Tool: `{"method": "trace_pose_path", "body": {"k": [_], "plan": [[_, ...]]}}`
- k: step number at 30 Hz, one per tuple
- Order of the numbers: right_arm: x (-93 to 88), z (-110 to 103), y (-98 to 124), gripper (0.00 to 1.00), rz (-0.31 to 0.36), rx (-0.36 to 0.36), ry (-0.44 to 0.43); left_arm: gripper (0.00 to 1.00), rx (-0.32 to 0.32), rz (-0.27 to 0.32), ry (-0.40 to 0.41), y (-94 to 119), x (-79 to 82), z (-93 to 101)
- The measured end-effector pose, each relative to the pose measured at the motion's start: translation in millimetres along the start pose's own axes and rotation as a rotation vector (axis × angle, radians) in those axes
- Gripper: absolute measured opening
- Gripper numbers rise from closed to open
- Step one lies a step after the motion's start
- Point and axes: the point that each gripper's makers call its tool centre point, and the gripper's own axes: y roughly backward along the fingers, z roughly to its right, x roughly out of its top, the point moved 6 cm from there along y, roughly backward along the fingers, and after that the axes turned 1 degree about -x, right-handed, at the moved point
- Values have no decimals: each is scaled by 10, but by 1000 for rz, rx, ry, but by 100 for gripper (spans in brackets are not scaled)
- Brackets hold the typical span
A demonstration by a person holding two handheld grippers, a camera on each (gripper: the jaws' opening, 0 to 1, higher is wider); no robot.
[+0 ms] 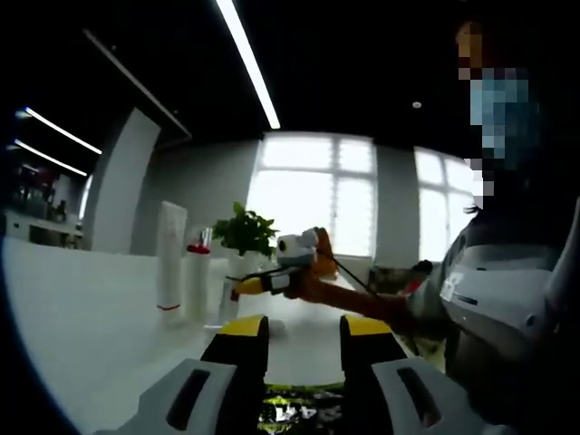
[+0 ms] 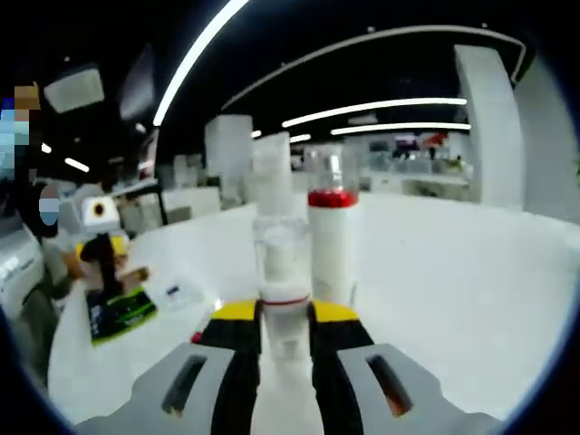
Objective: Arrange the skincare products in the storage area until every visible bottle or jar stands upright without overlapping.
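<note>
Right gripper view puts a small clear bottle [image 2: 283, 281] straight ahead of my right tool [image 2: 285, 331], standing between its two yellow-tipped jaws with its long axis upright. The jaws sit close on either side of it and look clamped on its lower part, though I can't make out the contact itself. Just behind it on the right stands a white bottle with a red band and clear cap [image 2: 332, 231], and a tall white tube [image 2: 270, 172] rises behind it on the left; all three are upright and bunched close, so from here they overlap one another in sight.

Left gripper view shows the same group from the side, further off: the tall white tube [image 1: 171, 263], the red-capped bottle [image 1: 198, 272] just beside it, and the small clear bottle [image 1: 230, 294] with my right tool [image 1: 258, 283] on it, reaching in from the right. My left tool [image 1: 302, 340] has its jaws apart with nothing between them, well back from the bottles over the white counter [image 1: 82, 317].

My right tool is clearly the nearer one. I judge the next move turns on setting the clear bottle down clear of its two neighbours, keeping it vertical.

The side angle also takes in a potted plant [image 1: 243, 231] behind the bottles; the forward angle instead shows a green-and-black card [image 2: 122, 313] lying on the counter at left.
</note>
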Motion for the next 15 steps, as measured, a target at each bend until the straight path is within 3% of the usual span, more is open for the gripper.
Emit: {"method": "trace_pose_path", "body": {"k": [15], "plan": [[25,-149,-63,19,-58,-151,27,31,8,2,8,-18,-10,-14]]}}
